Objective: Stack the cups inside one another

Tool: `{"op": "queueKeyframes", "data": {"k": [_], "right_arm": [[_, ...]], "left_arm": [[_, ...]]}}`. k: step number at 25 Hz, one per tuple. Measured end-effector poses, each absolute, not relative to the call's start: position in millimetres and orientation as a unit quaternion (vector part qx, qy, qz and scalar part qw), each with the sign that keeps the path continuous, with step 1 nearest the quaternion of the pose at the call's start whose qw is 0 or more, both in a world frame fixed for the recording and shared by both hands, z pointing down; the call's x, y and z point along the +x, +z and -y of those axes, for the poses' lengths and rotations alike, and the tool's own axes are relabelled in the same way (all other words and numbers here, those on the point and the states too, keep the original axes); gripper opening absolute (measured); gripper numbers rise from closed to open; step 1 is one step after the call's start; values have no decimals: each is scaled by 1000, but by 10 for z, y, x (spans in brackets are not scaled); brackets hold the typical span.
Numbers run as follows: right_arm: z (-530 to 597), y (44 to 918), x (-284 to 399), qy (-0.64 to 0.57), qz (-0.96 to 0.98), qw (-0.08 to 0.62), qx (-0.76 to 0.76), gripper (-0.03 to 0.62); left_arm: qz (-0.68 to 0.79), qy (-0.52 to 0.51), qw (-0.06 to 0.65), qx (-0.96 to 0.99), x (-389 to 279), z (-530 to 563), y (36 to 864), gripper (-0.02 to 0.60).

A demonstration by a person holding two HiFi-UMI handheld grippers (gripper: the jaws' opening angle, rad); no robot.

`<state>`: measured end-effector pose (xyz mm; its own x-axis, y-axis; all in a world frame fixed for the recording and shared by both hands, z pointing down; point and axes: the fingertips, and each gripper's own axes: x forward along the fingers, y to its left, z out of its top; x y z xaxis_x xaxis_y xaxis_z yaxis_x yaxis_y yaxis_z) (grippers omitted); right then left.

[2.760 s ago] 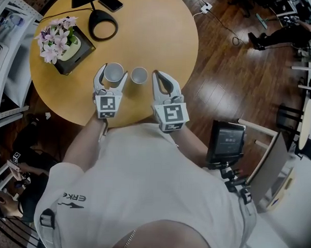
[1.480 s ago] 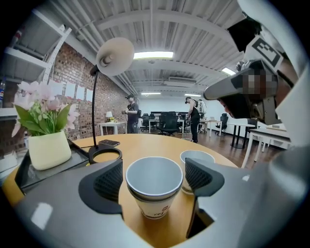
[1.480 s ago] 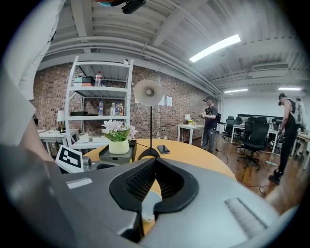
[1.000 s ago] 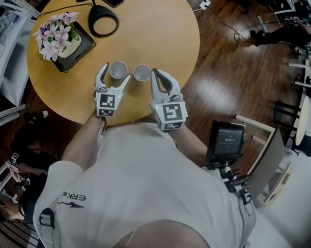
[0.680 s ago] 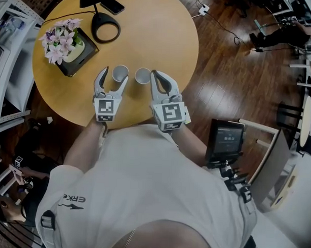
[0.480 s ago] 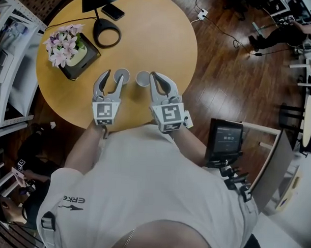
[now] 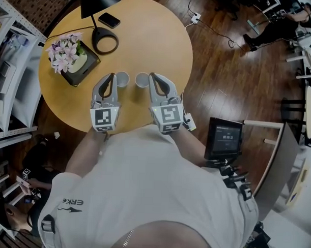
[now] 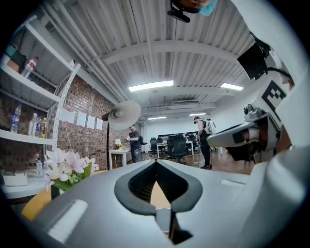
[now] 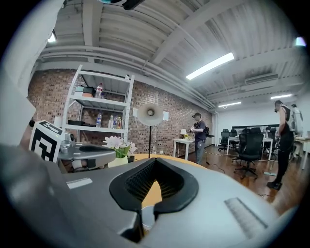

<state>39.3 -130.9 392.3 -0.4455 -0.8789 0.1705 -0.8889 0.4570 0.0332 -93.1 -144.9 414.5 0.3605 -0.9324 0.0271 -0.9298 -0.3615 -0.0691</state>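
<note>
The left cup [image 7: 122, 79] and right cup [image 7: 142, 80] stand unstacked on the counter [image 7: 148, 39], at 1 o'clock of the left gripper [image 7: 111, 76] and 11 o'clock of the right gripper [image 7: 152, 75]. Left fingers have just been closed, right fingers are shut, all empty; reopening before a rim grasp is advised

The person wears a white short-sleeved T-shirt [image 7: 143, 186] with dark print [image 7: 71, 202] on the left sleeve. The left gripper [image 7: 110, 75] and right gripper [image 7: 152, 75] are grey, each with a white cube [image 7: 104, 118] of black square markers and black ribbed pads [image 8: 138, 181].
</note>
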Motion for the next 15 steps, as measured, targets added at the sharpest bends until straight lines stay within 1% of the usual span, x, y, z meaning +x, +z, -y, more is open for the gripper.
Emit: {"op": "queueKeyframes", "data": {"k": [15], "right_arm": [[1235,4009,463,25,837,103,537,14]], "left_arm": [[-559,-23,10,-829,-952,1341,4193,2]]}}
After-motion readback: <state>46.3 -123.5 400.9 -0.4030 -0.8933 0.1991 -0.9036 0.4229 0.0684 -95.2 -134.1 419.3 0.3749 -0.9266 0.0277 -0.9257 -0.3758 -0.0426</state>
